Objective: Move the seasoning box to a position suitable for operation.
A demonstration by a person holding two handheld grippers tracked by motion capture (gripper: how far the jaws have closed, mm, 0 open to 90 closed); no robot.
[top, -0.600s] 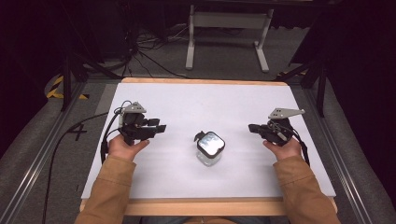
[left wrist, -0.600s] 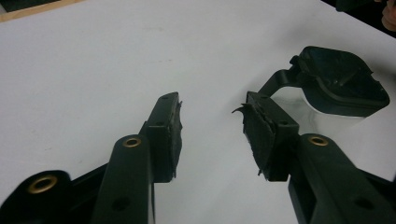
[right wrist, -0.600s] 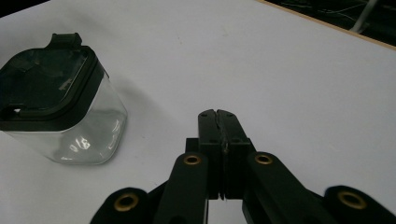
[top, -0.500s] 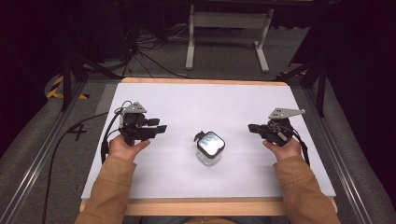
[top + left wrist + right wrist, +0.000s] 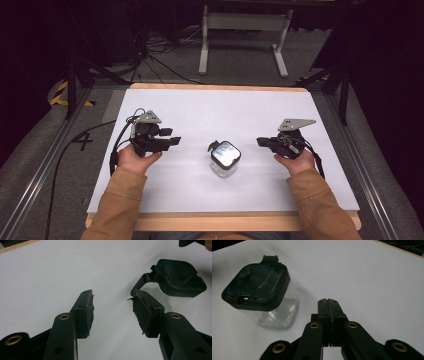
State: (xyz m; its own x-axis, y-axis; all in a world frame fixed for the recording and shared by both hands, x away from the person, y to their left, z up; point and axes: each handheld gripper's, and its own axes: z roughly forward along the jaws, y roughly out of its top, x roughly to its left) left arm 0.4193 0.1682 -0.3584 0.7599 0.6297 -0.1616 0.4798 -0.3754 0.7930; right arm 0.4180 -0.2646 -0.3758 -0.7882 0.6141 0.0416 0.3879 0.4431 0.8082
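Work barely begun, judging by the layout. Small clear square plastic jar with a black clip-on lid (image 5: 224, 159) upright at the middle of the white table (image 5: 210, 105), lid apparently on, touched by nothing. Left gripper (image 5: 112, 308) spread wide, pointed toward the jar from its side, near but apart, nothing between the pads. Right gripper (image 5: 328, 306) pressed together on nothing, aimed past the jar, just beside it yet clear. Everything left to do: closing in, gripping the body, probably working the lid latch.
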